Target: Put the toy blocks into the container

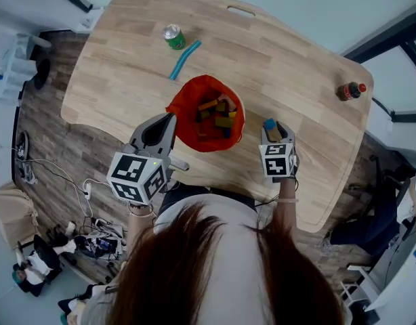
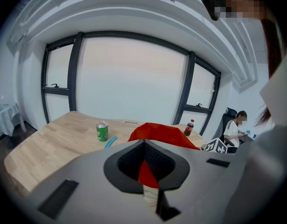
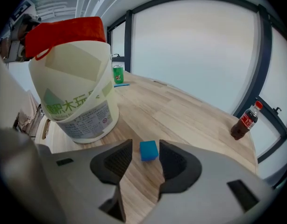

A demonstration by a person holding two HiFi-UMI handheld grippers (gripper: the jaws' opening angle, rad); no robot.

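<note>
The bucket (image 1: pixel 184 95) stands upright on the table (image 1: pixel 113 80), mouth up. A jumble of blocks (image 1: pixel 218 114) lies inside, pointing every way. The left gripper (image 1: pixel 169 119) is clamped on its red rim at 9 o'clock. At 3 o'clock of the bucket, a blue block (image 3: pixel 149 151) lies flat on the table between the spread jaws of the right gripper (image 3: pixel 146 146), not gripped. The block looks nearly cubic, with no clear long axis, and its sides run along the jaws.
</note>
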